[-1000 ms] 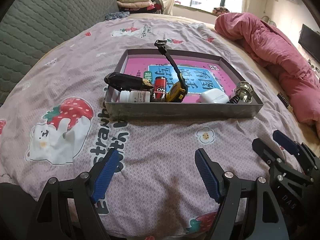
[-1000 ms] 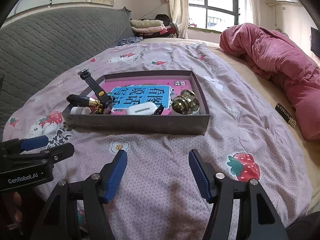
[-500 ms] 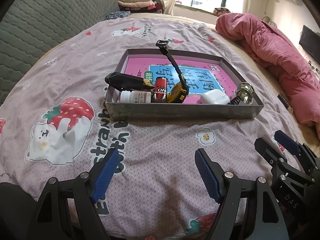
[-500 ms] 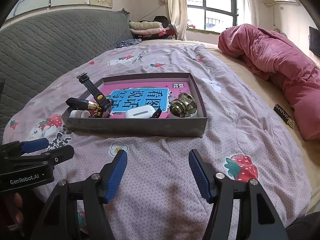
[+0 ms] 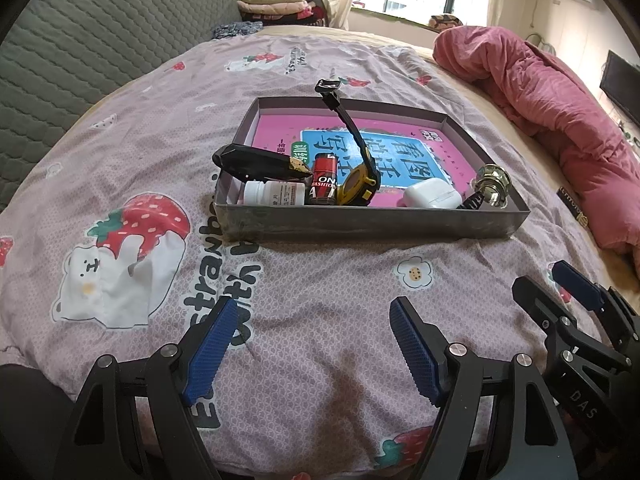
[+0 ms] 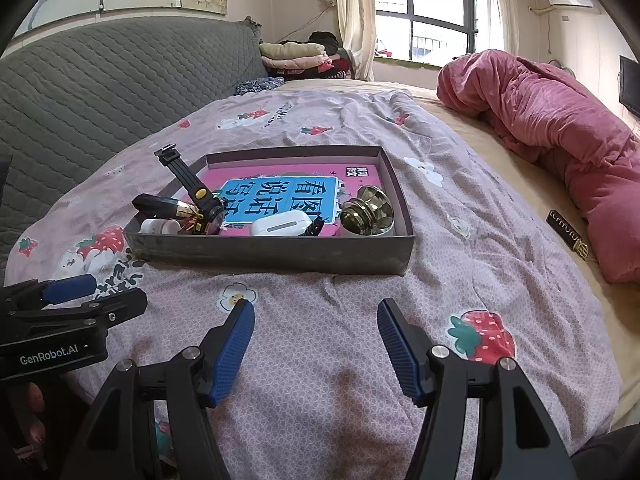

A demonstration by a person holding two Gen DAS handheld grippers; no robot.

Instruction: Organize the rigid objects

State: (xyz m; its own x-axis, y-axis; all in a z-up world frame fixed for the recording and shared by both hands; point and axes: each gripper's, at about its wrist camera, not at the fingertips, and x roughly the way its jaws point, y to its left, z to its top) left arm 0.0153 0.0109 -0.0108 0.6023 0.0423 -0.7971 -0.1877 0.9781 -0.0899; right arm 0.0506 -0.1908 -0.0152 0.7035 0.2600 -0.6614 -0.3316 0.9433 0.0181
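Observation:
A shallow grey box (image 5: 372, 226) (image 6: 272, 254) with a pink and blue book on its floor lies on the bed. Along its near wall sit a black and gold case (image 5: 262, 162), a white pill bottle (image 5: 274, 193), a red can (image 5: 323, 179), a yellow and black tool with a long black arm (image 5: 358, 184), a white earbud case (image 5: 430, 194) (image 6: 280, 224) and a brass door knob (image 5: 494, 184) (image 6: 368, 212). My left gripper (image 5: 312, 320) (image 6: 86, 296) is open over the bedspread, short of the box. My right gripper (image 6: 316, 322) (image 5: 556, 286) is open too, with nothing between its fingers.
A pink quilt (image 6: 560, 128) is bunched along the right side of the bed. A small black and gold bar (image 6: 568, 234) lies beside it. A grey quilted headboard (image 6: 100, 80) stands at the left, with folded clothes (image 6: 296, 54) and a window behind.

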